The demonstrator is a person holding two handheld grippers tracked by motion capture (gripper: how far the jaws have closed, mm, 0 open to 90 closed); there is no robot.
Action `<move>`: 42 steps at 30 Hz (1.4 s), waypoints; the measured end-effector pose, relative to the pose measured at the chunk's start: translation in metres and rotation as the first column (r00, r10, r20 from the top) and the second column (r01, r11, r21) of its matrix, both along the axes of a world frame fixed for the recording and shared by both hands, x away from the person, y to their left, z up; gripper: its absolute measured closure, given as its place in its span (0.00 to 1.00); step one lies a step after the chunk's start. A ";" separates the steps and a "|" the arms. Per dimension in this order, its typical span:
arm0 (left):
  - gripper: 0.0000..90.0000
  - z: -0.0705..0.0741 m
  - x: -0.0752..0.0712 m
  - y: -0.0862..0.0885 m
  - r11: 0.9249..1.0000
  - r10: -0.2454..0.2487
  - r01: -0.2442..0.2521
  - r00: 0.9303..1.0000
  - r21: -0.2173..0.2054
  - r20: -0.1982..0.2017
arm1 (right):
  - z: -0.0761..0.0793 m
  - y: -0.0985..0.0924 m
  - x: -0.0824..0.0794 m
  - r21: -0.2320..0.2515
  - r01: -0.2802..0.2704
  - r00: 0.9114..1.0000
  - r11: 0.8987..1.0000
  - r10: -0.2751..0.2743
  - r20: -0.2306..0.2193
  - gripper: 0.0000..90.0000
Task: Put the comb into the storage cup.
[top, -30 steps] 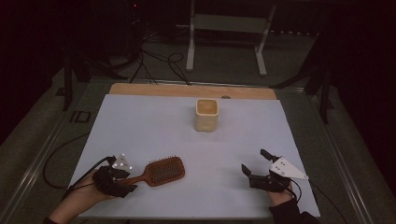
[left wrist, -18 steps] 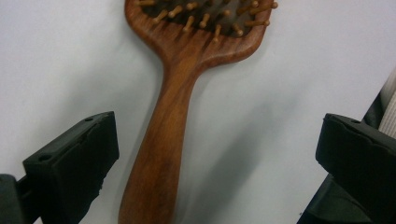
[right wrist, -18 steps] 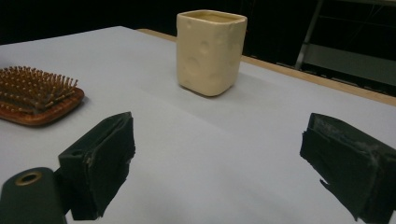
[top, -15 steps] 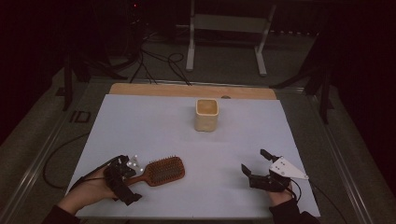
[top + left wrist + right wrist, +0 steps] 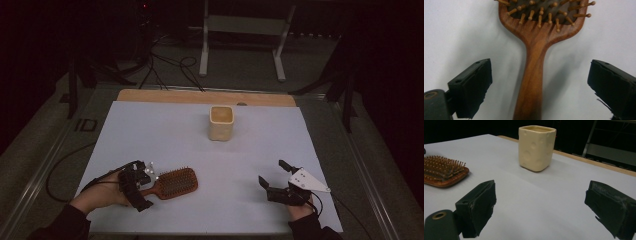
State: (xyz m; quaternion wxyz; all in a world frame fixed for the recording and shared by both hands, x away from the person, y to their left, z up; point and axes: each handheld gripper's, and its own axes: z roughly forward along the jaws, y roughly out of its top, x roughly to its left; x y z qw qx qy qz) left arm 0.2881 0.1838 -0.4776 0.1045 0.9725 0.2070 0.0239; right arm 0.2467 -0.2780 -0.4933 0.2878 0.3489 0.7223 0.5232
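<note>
The left gripper (image 5: pixel 539 87) has just been opening – jaws wide astride the hairbrush (image 5: pixel 536 65) handle; it should centre, then close squarely.

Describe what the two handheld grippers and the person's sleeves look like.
Both the left gripper and the right gripper are black, each with two blocky jaws ending in dark, worn pads. The right one carries a pale grey three-cornered plate. Thin black cables trail from both. The sleeves are dark.
</note>
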 end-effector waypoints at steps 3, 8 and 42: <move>0.21 0.000 0.002 -0.002 1.000 -0.018 0.017 1.000 0.017 0.001 | 0.000 0.000 -0.001 0.000 -0.002 1.000 1.000 0.002 0.000 0.10; 0.36 0.000 0.007 -0.005 0.999 -0.025 0.025 1.000 0.040 -0.005 | 0.000 0.000 -0.001 -0.002 -0.002 1.000 1.000 0.002 0.001 0.10; 0.81 -0.009 0.016 -0.018 0.994 -0.047 0.053 0.997 0.095 -0.068 | 0.000 0.000 0.000 -0.001 -0.006 1.000 1.000 0.006 -0.002 0.10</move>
